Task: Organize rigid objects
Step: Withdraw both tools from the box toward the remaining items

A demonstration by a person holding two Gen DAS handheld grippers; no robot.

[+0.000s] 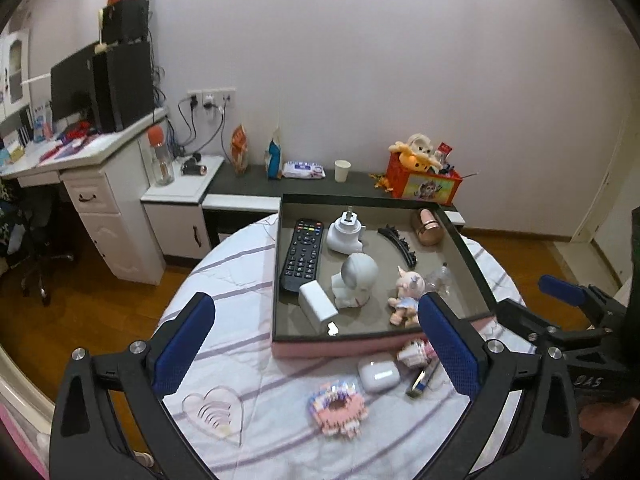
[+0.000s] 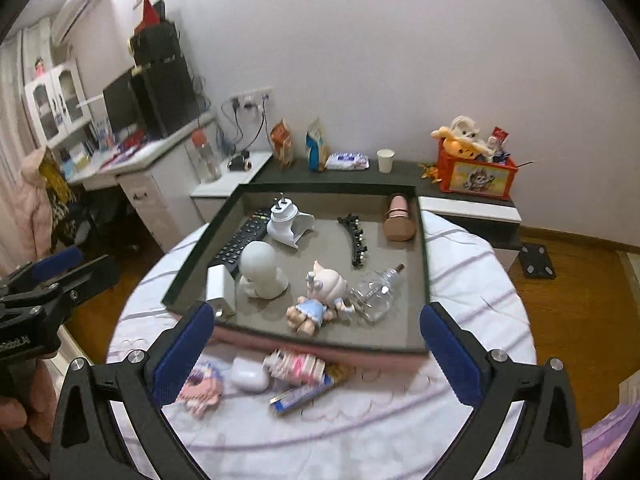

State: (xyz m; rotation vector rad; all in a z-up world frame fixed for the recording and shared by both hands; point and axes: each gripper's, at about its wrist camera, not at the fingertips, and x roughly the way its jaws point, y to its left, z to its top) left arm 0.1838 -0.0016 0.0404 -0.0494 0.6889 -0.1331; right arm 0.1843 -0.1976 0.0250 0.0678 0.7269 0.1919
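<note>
A shallow dark-rimmed tray (image 1: 472, 256) (image 2: 424, 280) on the round table holds a black remote (image 1: 301, 254), a white plug adapter (image 1: 345, 232), a white round-headed figure (image 1: 356, 278) (image 2: 262, 270), a white charger block (image 1: 318, 306) (image 2: 220, 290), a pink-haired doll (image 1: 404, 294) (image 2: 320, 300), a black hair clip (image 2: 354, 240), a clear little bottle (image 2: 374, 294) and a rose-gold cylinder (image 1: 427, 226). In front of the tray lie a white earbud case (image 1: 378, 374) (image 2: 249, 374), a pink block toy (image 1: 338, 406), a small pink block figure (image 2: 298, 364) and a lighter (image 1: 422, 378). My left gripper (image 1: 320, 350) and right gripper (image 2: 316, 354) hang open above the table, nothing between their fingers.
A clear heart-shaped piece (image 1: 214, 410) lies at the table's near left. Behind the table a low dark shelf (image 1: 256, 180) carries snack bags, a paper cup (image 1: 342, 170) and a red toy box (image 1: 424, 178). A white desk (image 1: 80, 160) with a monitor stands at left.
</note>
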